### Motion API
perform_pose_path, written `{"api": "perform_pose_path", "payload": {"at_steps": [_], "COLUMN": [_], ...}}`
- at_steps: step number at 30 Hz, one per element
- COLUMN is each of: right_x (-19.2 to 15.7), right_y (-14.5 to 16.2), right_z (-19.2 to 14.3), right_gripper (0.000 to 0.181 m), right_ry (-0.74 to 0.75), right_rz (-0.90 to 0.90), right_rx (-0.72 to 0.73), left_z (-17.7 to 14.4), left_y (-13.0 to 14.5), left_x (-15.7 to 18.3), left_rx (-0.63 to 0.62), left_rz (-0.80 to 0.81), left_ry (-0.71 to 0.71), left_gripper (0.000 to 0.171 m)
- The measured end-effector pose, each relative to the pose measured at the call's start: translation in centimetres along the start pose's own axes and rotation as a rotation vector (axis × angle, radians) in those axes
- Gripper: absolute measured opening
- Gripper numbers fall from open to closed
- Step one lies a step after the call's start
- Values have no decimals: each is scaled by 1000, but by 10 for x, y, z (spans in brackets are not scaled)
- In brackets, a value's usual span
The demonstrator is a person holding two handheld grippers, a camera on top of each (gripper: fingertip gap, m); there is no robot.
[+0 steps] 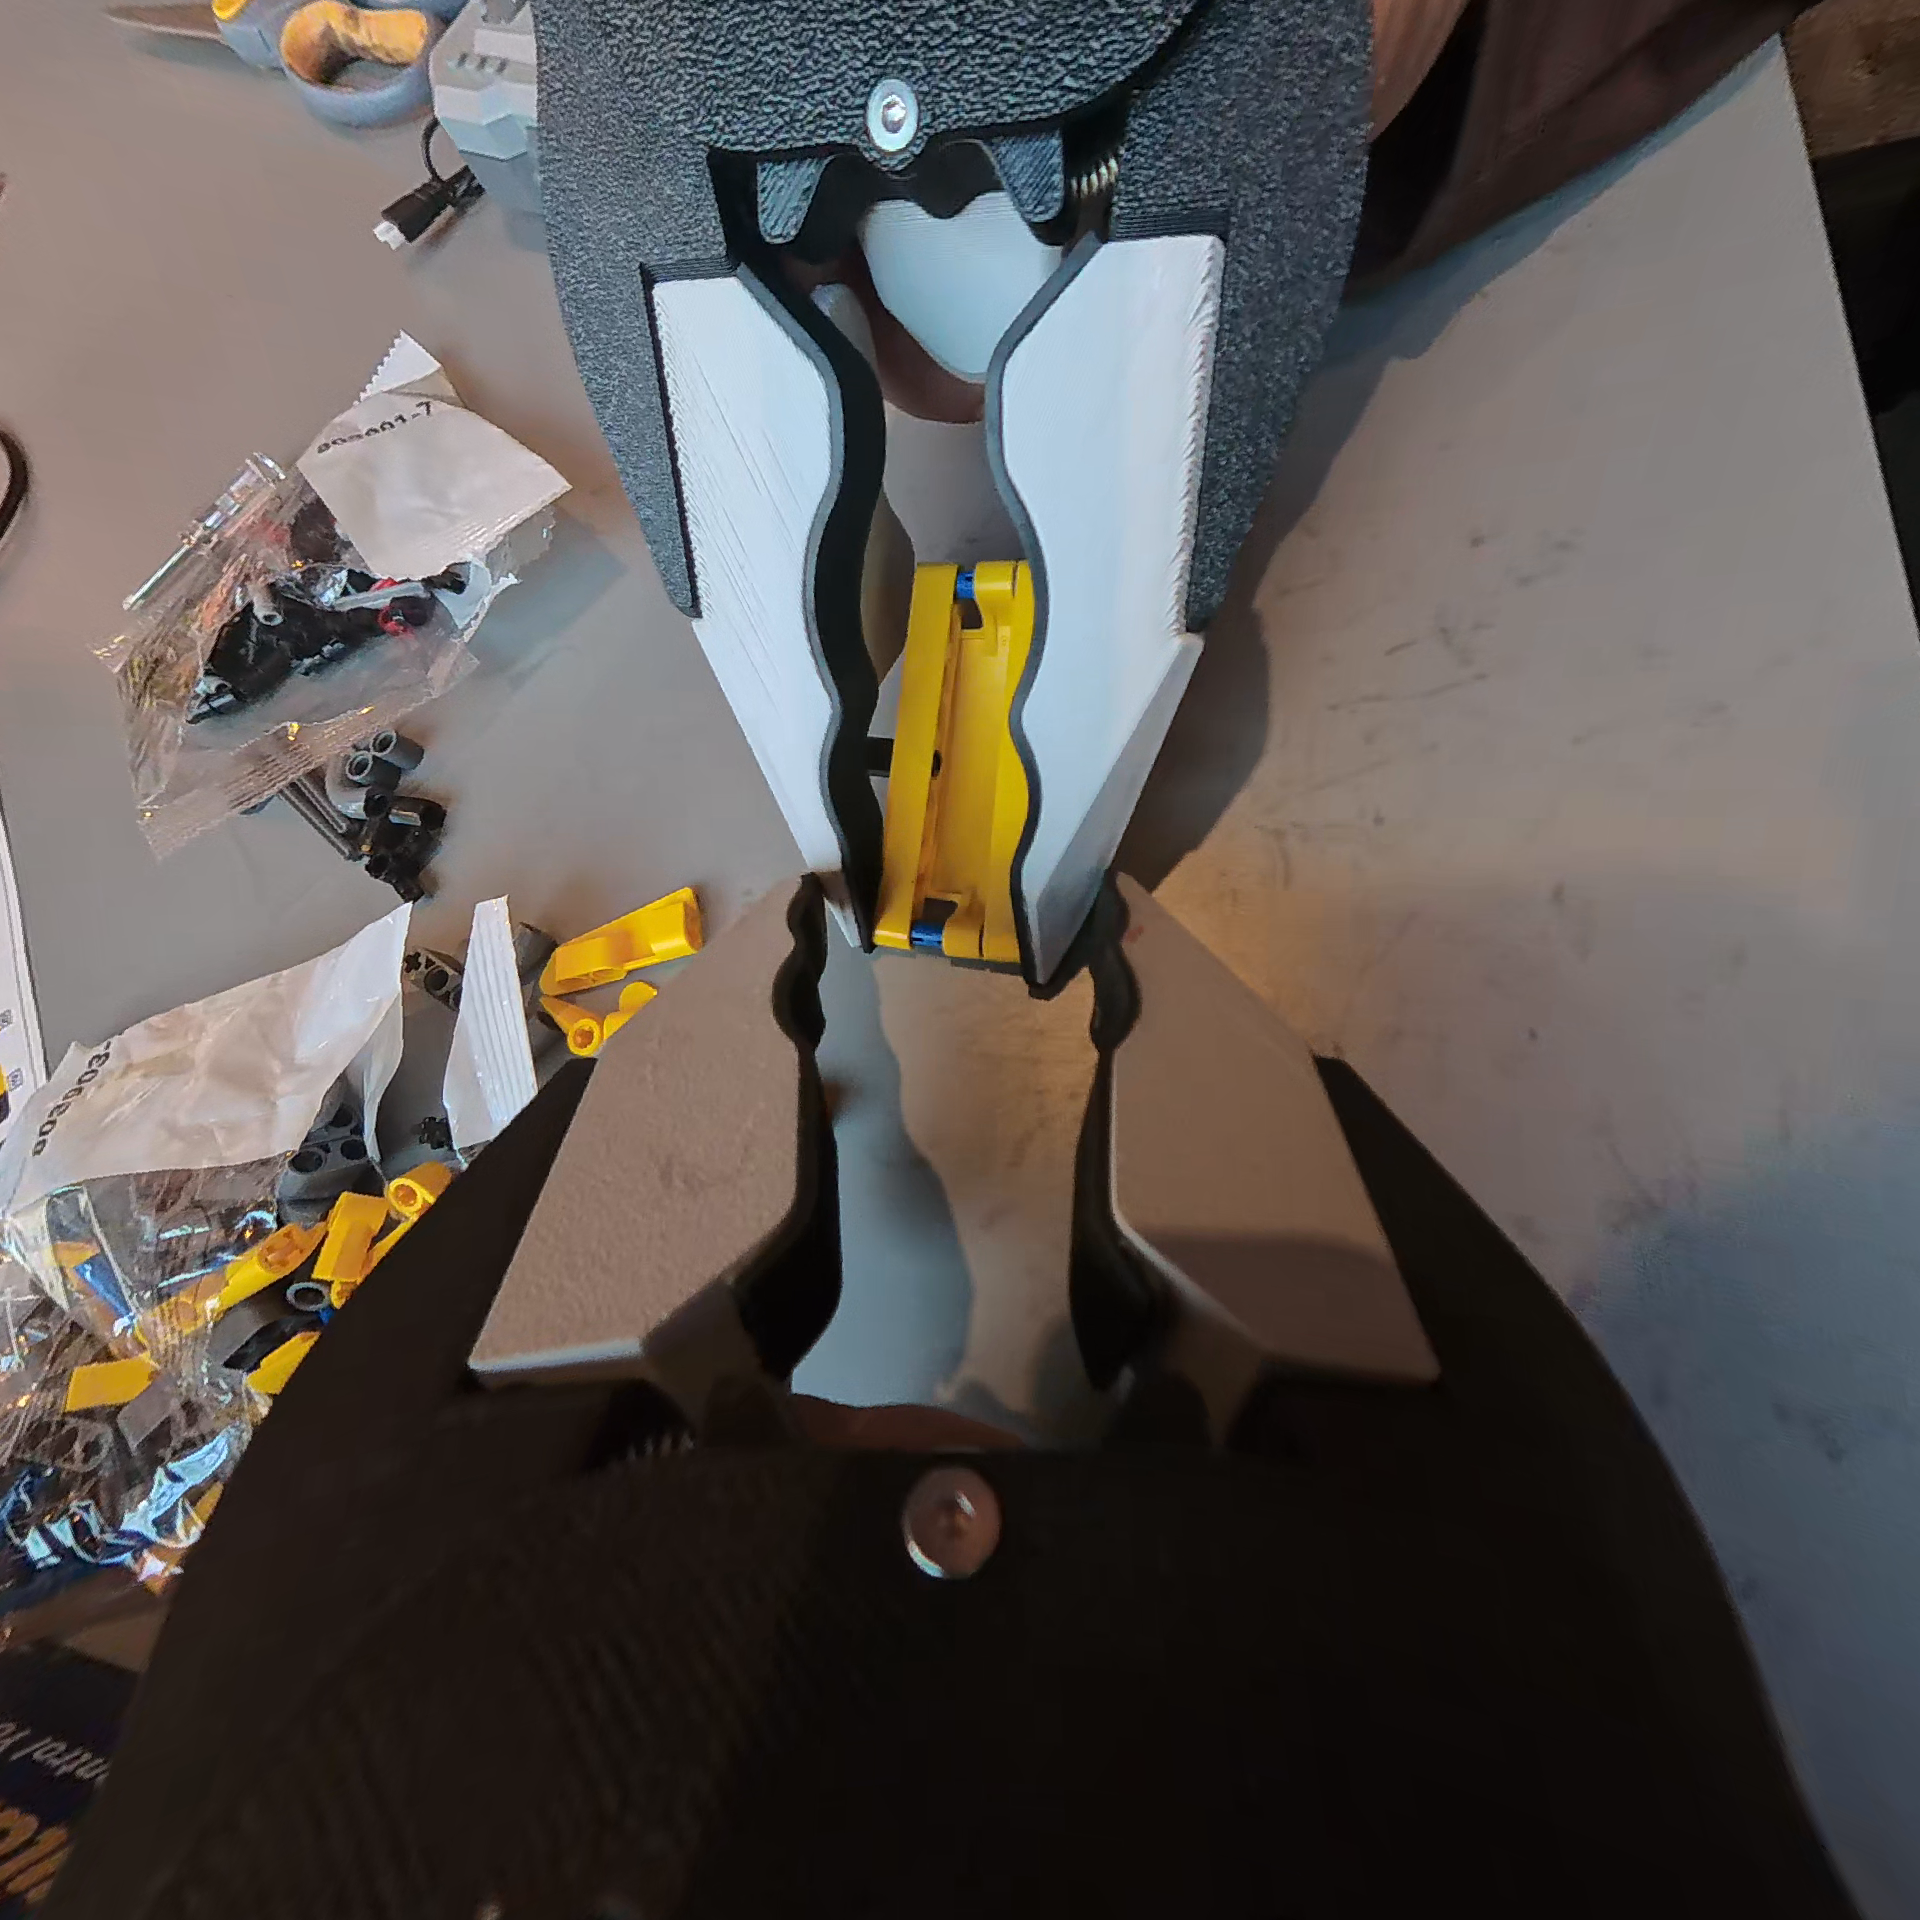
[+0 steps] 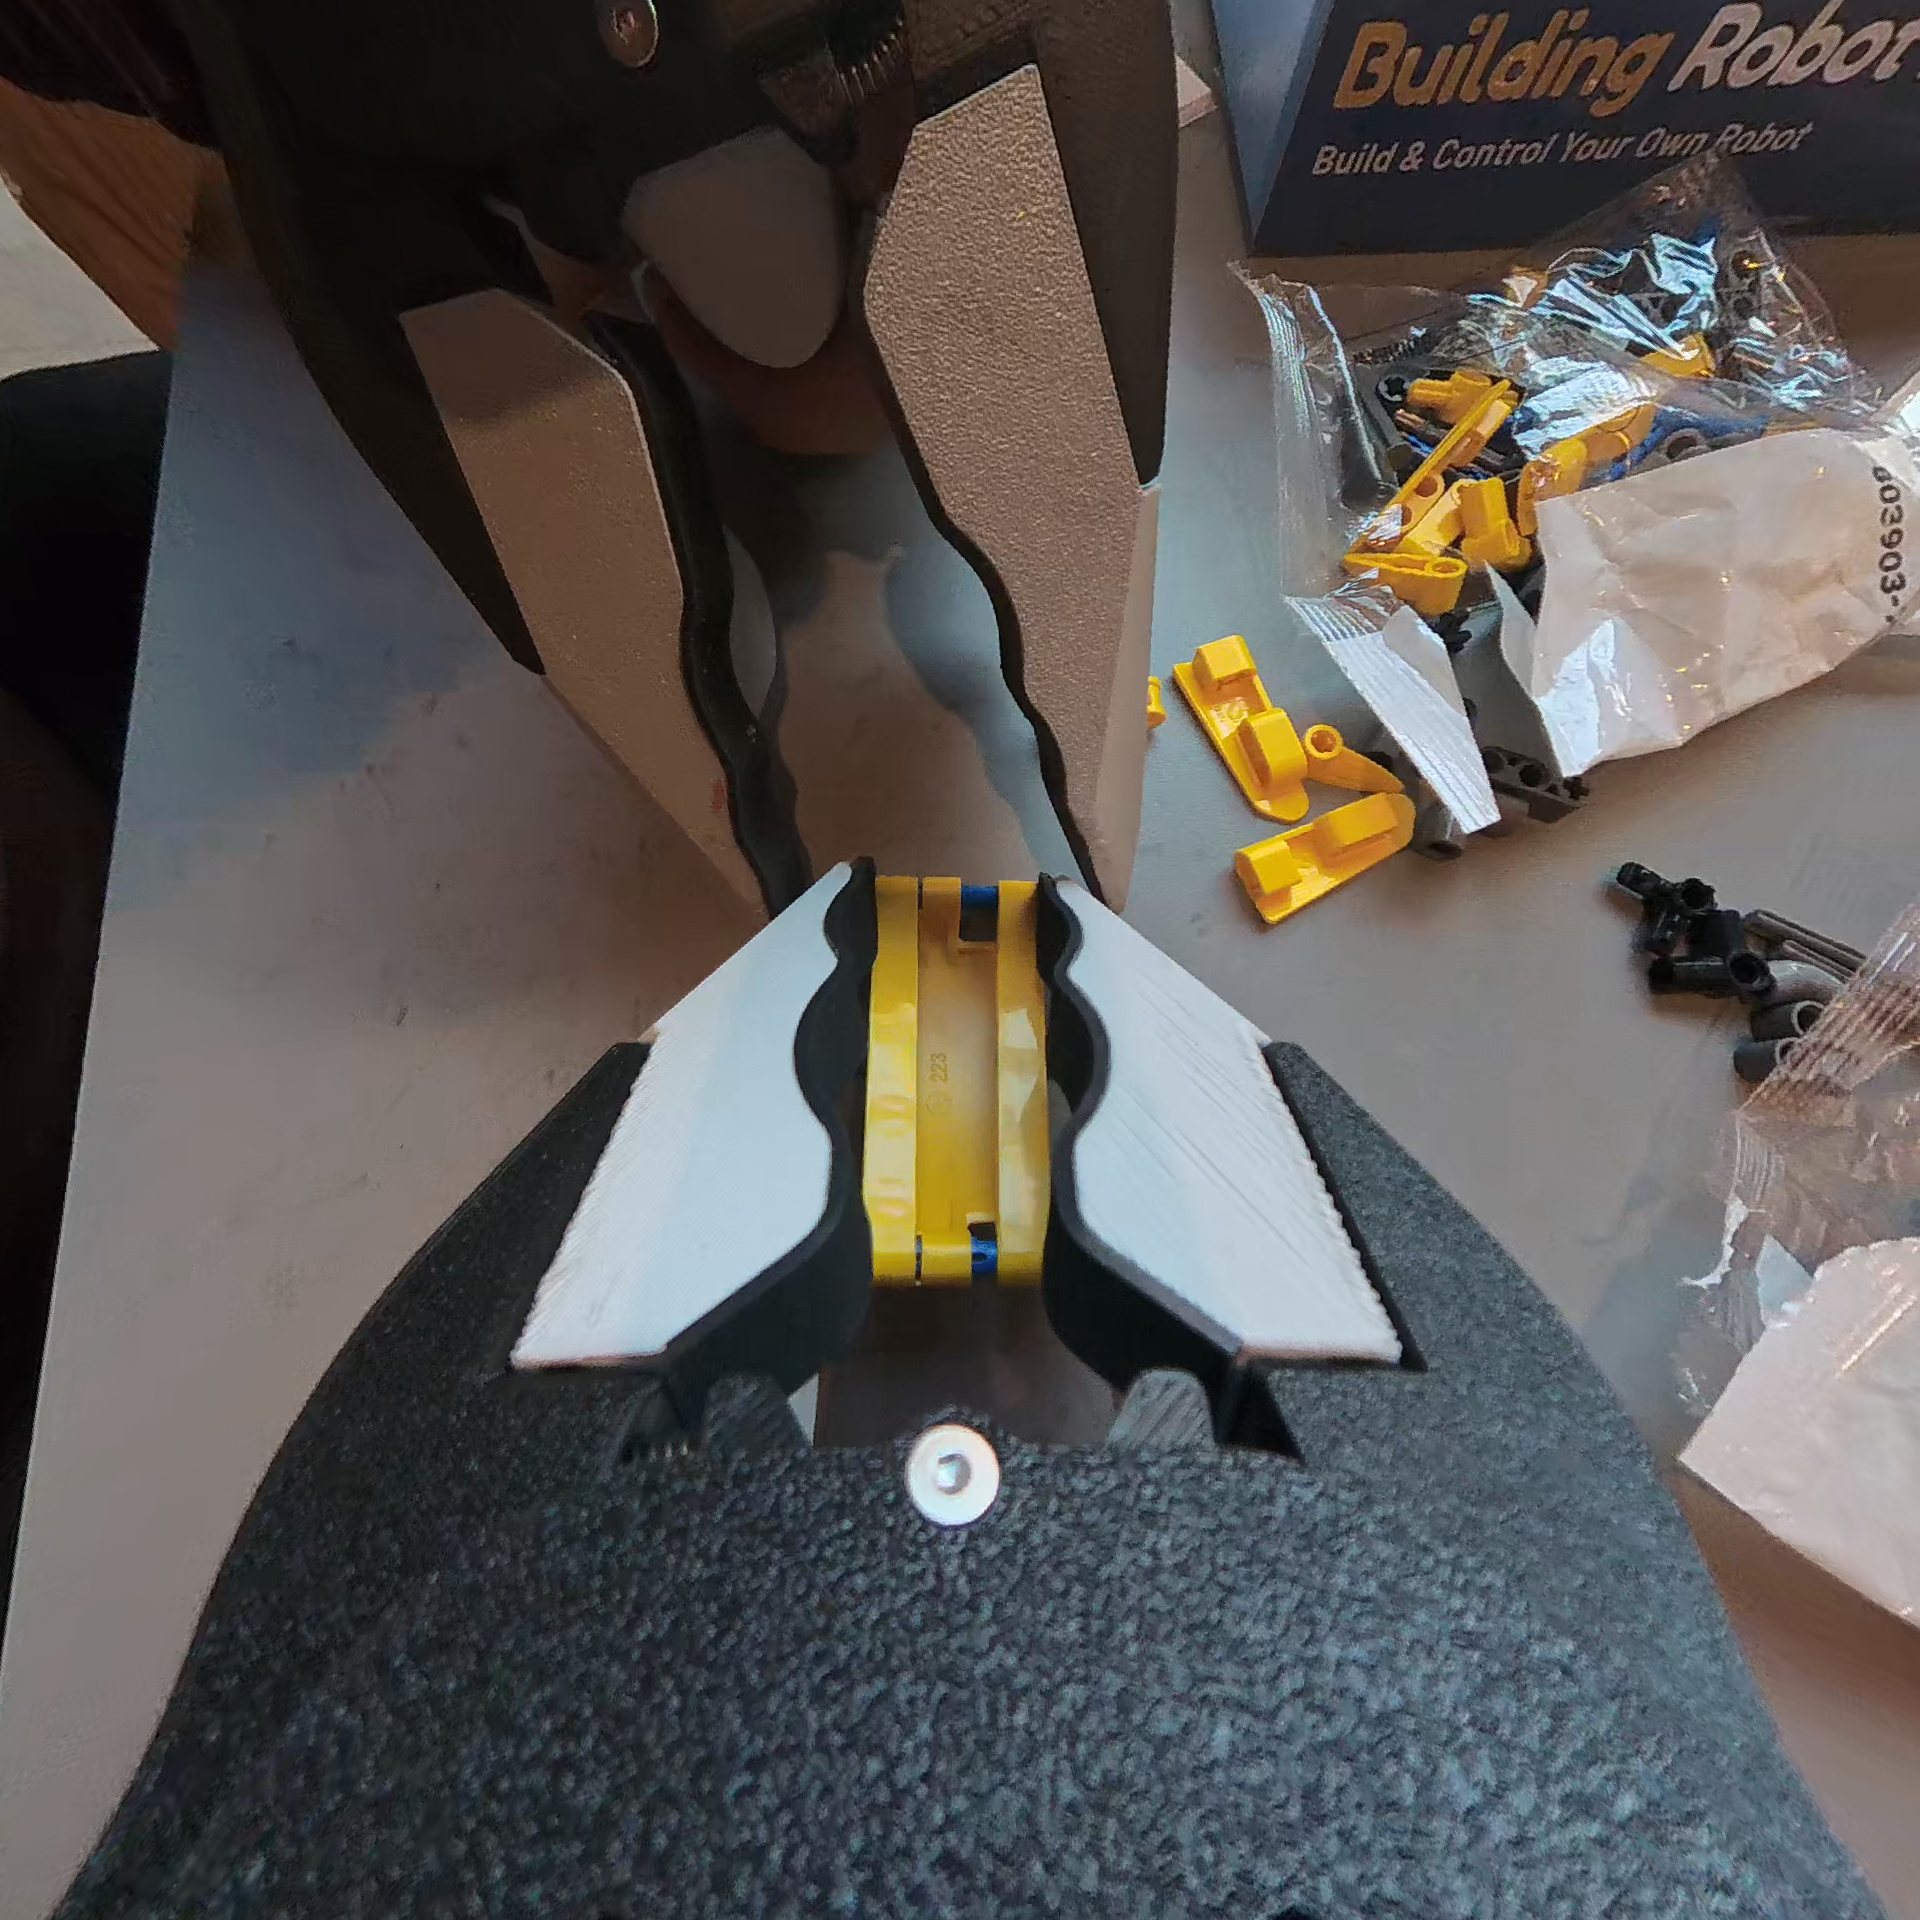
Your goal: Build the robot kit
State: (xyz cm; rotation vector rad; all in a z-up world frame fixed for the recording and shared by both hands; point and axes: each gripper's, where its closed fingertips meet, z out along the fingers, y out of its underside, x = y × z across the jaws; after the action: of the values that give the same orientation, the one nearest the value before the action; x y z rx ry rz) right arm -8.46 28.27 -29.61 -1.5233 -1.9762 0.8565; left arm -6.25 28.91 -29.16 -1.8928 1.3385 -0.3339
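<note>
Centrally: right gripper (image 2: pixel 956 894), white-faced fingers with wavy black pads, clamped flat on yellow plastic two-panel assembly joined by blue pins (image 2: pixel 951 1081), pads pressing both broad faces, likely for a steady hold. Directly opposite, tip to tip: left gripper (image 1: pixel 951 935), jaws apart, empty, straddling the assembly's end. Beside the fingers, on grey tabletop (image 2: pixel 364 935): loose yellow plastic wedge pieces (image 2: pixel 1320 852), small black connector pins (image 2: pixel 1704 945), torn clear bags of parts (image 2: pixel 1558 436), dark printed box (image 2: pixel 1558 114).

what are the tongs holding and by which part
The right tongs clamp a yellow block assembly by its two flat sides; the left tongs are open, empty.
</note>
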Motion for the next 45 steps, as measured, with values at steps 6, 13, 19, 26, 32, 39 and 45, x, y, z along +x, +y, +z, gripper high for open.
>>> {"api": "perform_pose_path", "payload": {"at_steps": [6,13,19,26,32,39,45], "right_x": [-2,-5,-6,12,0,-24,-26], "right_y": [0,0,0,-28,-38,-11,4], "right_z": [0,0,-1,-26,-32,-11,-19], "right_gripper": [28,28,28,31,31,32,44], "right_ry": [-4,-12,-12,179,245,101,133], "right_rz": [-16,-34,-45,-91,-326,-440,-360], "right_rx": [5,9,11,200,275,113,9], "left_z": [0,-1,-2,-23,-43,-29,-21], "left_y": [0,0,0,-24,-26,-5,-3], "left_x": [2,4,5,-14,-14,-1,23], "left_rx": [-6,-9,-12,192,300,146,59], "left_rz": [-8,5,16,-163,-412,-347,-264], "left_ry": [1,-5,-15,-34,165,187,240], "left_gripper": [48,47,46,53,47,40,40]}}
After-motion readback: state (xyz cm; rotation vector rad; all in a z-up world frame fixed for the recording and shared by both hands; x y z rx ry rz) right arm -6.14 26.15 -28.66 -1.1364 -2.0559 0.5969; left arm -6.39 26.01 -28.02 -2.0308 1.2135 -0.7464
